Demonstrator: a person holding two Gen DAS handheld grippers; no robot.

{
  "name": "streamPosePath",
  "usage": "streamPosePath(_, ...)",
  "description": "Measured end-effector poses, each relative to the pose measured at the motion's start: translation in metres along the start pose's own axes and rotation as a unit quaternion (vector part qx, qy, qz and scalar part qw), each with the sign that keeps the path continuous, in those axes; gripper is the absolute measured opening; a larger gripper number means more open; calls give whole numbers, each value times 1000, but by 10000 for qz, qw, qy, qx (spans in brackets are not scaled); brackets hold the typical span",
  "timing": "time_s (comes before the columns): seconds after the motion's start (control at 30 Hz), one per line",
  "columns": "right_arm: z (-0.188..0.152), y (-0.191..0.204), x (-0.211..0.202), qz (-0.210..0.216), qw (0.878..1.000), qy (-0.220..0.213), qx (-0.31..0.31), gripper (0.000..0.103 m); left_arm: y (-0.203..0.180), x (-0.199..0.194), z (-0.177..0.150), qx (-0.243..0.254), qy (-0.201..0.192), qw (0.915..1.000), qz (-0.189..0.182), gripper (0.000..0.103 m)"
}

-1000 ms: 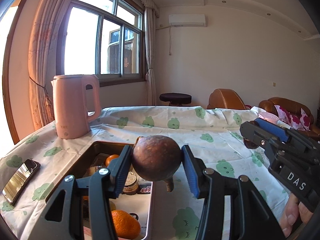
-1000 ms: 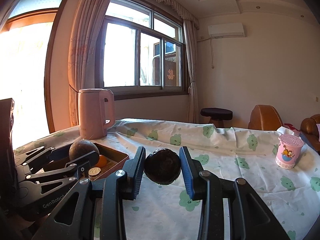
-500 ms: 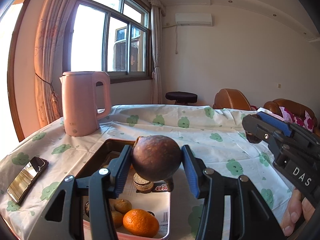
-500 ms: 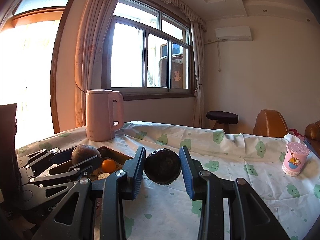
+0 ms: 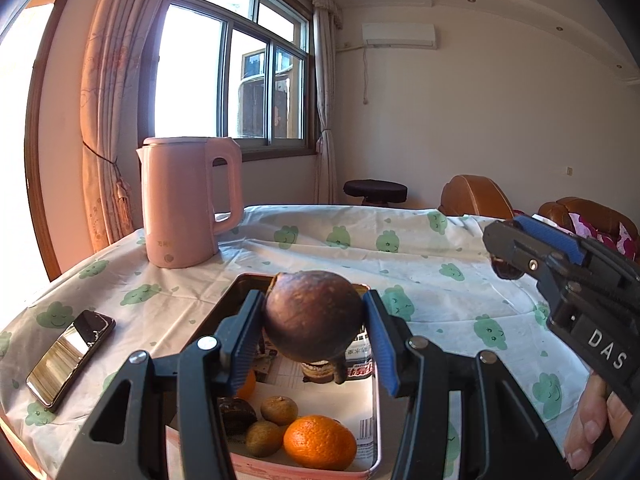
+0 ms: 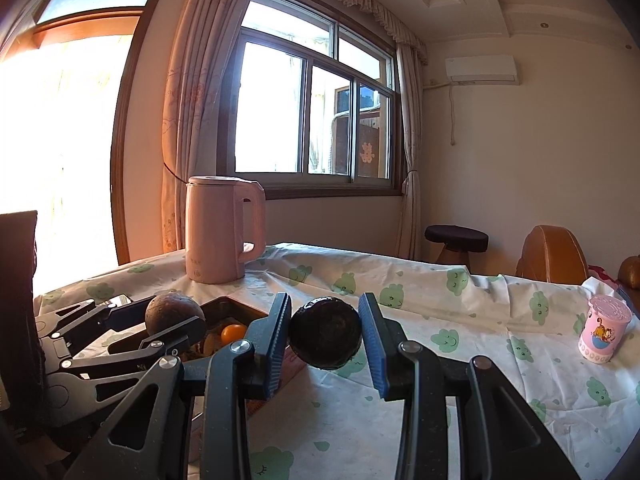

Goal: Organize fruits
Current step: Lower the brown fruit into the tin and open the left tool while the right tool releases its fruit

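Note:
My left gripper (image 5: pixel 314 330) is shut on a round brown fruit (image 5: pixel 312 316) and holds it above a metal tray (image 5: pixel 224 312). The tray holds an orange (image 5: pixel 320 442), small brown fruits (image 5: pixel 278 410) and snack packets. My right gripper (image 6: pixel 325 334) is shut on a dark round fruit (image 6: pixel 326 332), held above the tablecloth to the right of the tray (image 6: pixel 224 305). The right gripper also shows at the right edge of the left wrist view (image 5: pixel 532 248). The left gripper with its fruit shows at the left of the right wrist view (image 6: pixel 174 314).
A pink kettle (image 5: pixel 188 200) stands behind the tray at the table's back left. A phone (image 5: pixel 70 356) lies left of the tray. A pink cup (image 6: pixel 604 330) stands at the right of the table. A stool (image 5: pixel 374 190) and brown chairs (image 5: pixel 474 196) stand beyond the table.
Both grippers have moved back towards me and a little left, each still holding its fruit. More of the tray's contents now show below the left gripper.

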State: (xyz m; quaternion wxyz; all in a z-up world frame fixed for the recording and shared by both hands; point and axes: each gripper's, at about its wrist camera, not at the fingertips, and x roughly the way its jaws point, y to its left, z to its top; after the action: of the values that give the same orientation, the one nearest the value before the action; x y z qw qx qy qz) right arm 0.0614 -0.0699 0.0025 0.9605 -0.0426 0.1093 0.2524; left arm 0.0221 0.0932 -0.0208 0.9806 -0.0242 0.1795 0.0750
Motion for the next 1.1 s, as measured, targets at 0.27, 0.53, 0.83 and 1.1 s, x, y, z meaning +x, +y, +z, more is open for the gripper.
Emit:
streamPosePath(0.27, 4, 10, 7, 103, 9999, 11, -64, 37, 10, 4, 0, 0, 72, 9999, 85, 52)
streamPosePath(0.53, 8, 21, 16, 220, 9997, 34, -130, 37, 22, 7, 0, -1, 146, 9997, 189, 52)
streamPosePath(0.83, 7, 36, 29, 355, 9992, 140, -150, 37, 34, 13, 2, 43, 238, 9993, 302, 52)
streamPosePath(1.1, 6, 48, 39, 464, 9986, 229, -139, 37, 46, 21, 3, 68, 329, 9986, 407, 52)
